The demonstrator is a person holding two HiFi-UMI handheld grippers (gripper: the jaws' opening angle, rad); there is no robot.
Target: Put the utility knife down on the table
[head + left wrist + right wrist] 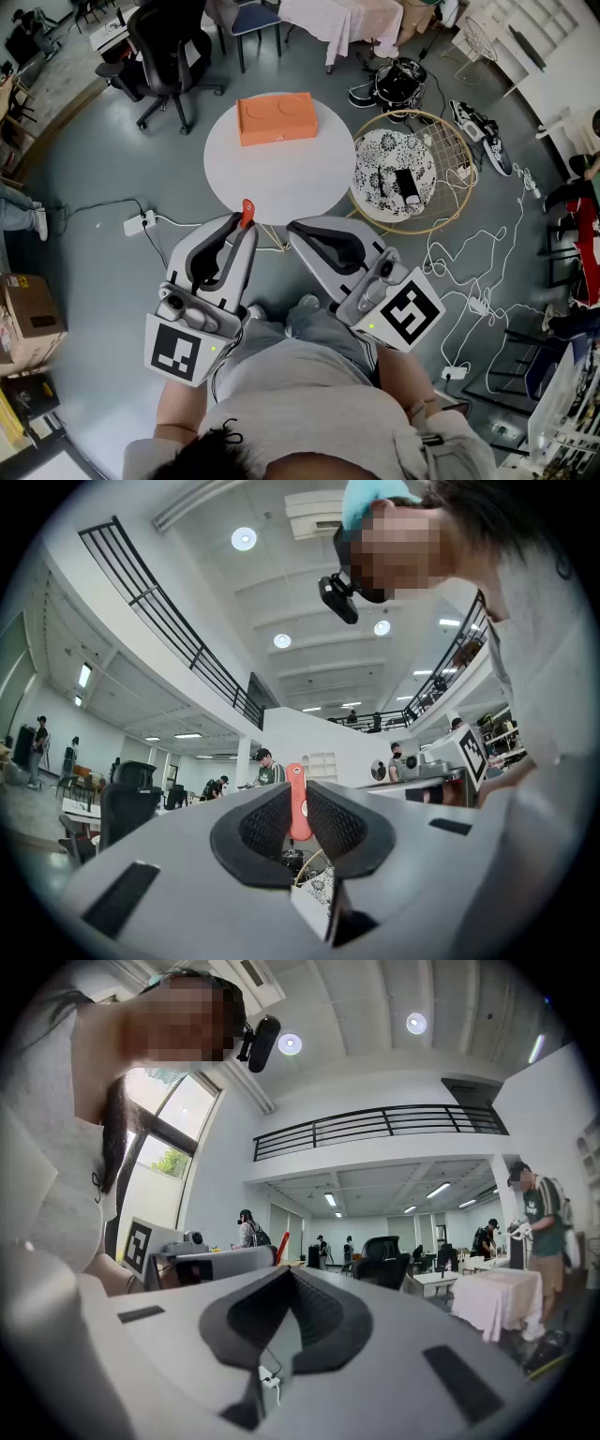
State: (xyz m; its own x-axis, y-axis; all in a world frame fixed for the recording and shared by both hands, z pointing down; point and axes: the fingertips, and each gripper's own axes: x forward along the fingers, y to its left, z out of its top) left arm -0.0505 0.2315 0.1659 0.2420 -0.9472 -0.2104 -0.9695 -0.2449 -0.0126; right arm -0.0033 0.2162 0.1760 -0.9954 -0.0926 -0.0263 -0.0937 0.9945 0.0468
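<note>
Grey floor (112, 169), round white counter (281, 178), orange box (277, 117) near its far edge. My left gripper (244, 228) has its fingers clamped on the utility knife (247, 212), over the near edge. Right gripper (296, 229): fingers together, empty.

Right tool (289, 1269), jaws together, empty

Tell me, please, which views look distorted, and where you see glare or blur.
Head view: evenly lit, sharp, edges slightly curved. Left gripper view: strong fisheye, dark round border, glaring ceiling lamp; the utility knife is sharp. Right gripper view: same fisheye, window mostly overexposed.
</note>
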